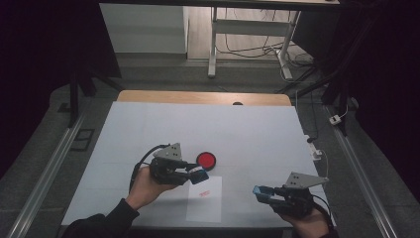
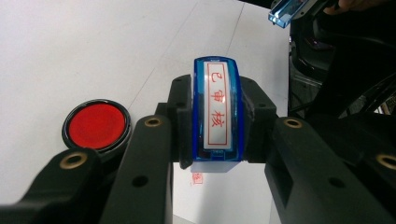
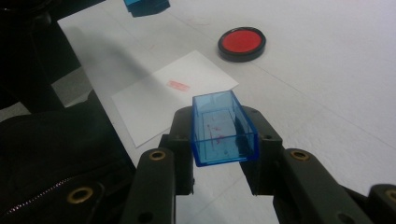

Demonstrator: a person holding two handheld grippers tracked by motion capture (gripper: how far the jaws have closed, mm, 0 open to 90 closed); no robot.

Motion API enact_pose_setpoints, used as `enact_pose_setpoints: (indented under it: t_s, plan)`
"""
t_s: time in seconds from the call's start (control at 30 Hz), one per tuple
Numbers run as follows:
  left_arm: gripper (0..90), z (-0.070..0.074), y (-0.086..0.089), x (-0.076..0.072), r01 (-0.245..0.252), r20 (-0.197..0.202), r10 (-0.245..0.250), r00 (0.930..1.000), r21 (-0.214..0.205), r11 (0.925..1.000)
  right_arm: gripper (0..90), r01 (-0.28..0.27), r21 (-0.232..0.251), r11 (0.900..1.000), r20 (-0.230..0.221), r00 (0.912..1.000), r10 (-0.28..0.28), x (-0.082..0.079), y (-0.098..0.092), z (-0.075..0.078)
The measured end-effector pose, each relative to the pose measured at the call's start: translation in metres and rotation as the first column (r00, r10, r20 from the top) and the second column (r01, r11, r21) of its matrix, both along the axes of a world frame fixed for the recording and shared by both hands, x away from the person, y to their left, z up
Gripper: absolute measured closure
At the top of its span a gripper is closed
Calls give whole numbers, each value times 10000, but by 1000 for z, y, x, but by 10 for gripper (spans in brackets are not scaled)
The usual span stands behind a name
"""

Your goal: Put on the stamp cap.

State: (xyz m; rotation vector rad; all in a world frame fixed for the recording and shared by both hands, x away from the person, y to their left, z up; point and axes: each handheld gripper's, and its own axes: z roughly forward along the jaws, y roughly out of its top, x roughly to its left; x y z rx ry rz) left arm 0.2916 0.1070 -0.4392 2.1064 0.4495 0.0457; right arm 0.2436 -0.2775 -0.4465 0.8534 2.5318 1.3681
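Blue plastic marked both held pieces. The left gripper (image 1: 194,173) had its jaws clamped on a stamp (image 2: 218,114), its labelled top with red characters facing the camera, poised over the paper sheet (image 1: 204,199) near the desk's (image 1: 148,124) near edge, probably ready to print again beside the red mark (image 1: 203,194) already there. The right gripper (image 1: 263,192), toward the near right corner, had its jaws clamped on the stamp's cap (image 3: 223,128), an open box, empty except for red ink smears. A round red ink pad (image 1: 206,159) lay uncovered just beyond the sheet.
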Motion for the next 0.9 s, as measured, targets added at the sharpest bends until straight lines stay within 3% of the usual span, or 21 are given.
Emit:
enact_pose_setpoints:
  t_s: [0.5, 0.9]
  plan:
    - [696, 1, 0, -2, 315, 260, -313, 9992, -56, 9995, 680, -1394, -350, 9896, 163, 9900, 1401, 8, 27, -4]
    - [696, 7, 1, -1, 630, 256, -627, 9977, -90, 9980, 680, -1931, 85, 9811, 108, 9811, 1930, 19, 46, -7]
